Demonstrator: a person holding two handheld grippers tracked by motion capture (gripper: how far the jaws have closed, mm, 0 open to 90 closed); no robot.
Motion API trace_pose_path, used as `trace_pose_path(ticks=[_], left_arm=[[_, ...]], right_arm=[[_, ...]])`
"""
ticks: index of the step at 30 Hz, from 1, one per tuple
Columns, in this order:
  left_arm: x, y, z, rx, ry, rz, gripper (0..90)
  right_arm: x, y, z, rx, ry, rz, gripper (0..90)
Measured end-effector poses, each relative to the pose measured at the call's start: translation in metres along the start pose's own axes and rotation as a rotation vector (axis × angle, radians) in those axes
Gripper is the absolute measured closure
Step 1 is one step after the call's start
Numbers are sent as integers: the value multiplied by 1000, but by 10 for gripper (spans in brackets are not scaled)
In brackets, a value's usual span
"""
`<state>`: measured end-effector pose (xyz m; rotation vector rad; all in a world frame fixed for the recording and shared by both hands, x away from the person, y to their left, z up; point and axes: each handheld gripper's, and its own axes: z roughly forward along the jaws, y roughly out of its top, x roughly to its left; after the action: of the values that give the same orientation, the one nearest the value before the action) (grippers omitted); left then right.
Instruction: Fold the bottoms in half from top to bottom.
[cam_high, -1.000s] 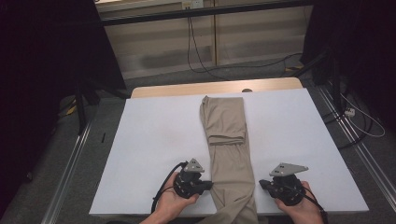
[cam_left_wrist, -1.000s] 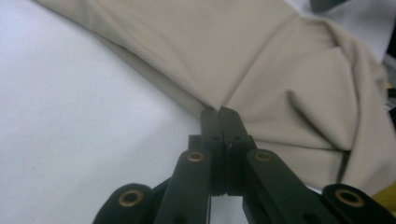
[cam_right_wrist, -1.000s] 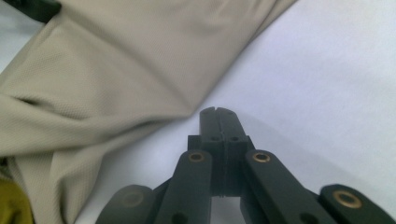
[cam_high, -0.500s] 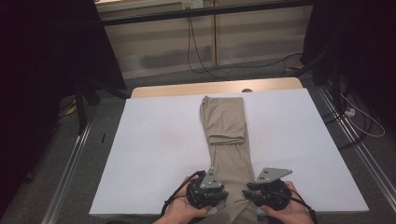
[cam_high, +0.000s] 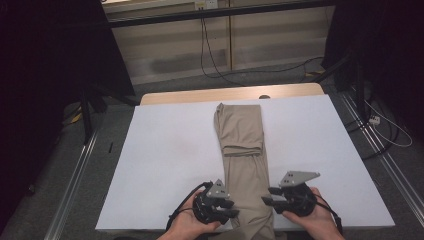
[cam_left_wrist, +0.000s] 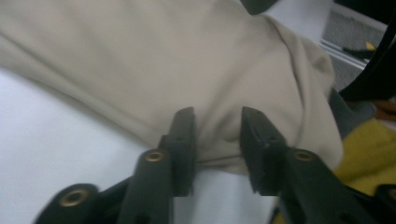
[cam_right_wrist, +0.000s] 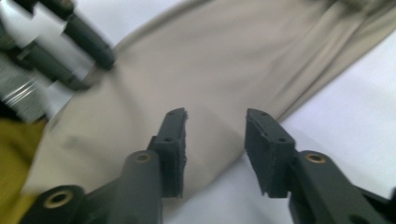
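Beige trousers (cam_high: 243, 150) are lying lengthwise down the middle of a white table (cam_high: 165, 150), with grey floor, cables and dark curtains around it. Since half a second ago both grippers have been drawing slightly apart, their jaws opening. The left gripper (cam_high: 227, 209) is sitting at the trousers' near left edge, the right gripper (cam_high: 270, 196) at the right edge; both are standing partly open, cloth lying between unpressed.
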<state>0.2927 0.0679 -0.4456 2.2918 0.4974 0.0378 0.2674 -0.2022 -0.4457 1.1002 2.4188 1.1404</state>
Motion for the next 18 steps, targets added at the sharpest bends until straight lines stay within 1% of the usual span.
trace_pose_path(ticks=[1, 3, 4, 5, 6, 7, 8, 9, 10, 11, 12, 13, 14, 15, 16, 17, 18], left_arm=[[7, 3, -3, -20, 12, -23, 602], [22, 10, -7, -66, 50, -37, 536], [31, 14, -9, -86, 64, -46, 510], [39, 18, -9, -111, 93, -58, 475], [48, 21, -9, -126, 118, -56, 454], [56, 25, -8, -132, 132, -68, 447], [64, 29, -6, -136, 150, -71, 446], [73, 34, -3, -161, 179, -70, 446], [78, 38, -1, -163, 197, -51, 446], [85, 41, 2, -166, 218, -34, 445], [94, 46, 7, -162, 220, -49, 442], [100, 49, 10, -152, 216, -61, 429], [106, 52, 14, -143, 236, -58, 420], [112, 55, 18, -136, 263, -46, 420], [117, 57, 21, -148, 267, -60, 420], [121, 58, 24, -147, 261, -74, 420], [123, 59, 28, -140, 266, -73, 417]], right_arm=[[-5, 7, 1, -21, -11, 0, 564], [-18, 21, 5, -60, -44, -20, 528], [-25, 28, 7, -78, -50, -21, 517], [-32, 35, 10, -91, -61, -20, 520], [-39, 42, 14, -102, -82, -26, 519], [-46, 49, 19, -110, -96, -34, 516], [-53, 55, 24, -114, -107, -39, 516], [-60, 60, 30, -118, -128, -37, 510], [-67, 64, 38, -126, -119, -20, 500], [-71, 67, 42, -125, -110, -18, 497], [-75, 69, 48, -125, -117, -21, 498], [-79, 71, 54, -143, -122, -16, 498], [-81, 71, 57, -150, -111, -10, 498], [-82, 72, 62, -141, -115, -13, 489], [-84, 73, 67, -118, -133, -32, 481], [-86, 74, 71, -110, -132, -36, 479], [-89, 75, 74, -108, -120, -27, 475]])
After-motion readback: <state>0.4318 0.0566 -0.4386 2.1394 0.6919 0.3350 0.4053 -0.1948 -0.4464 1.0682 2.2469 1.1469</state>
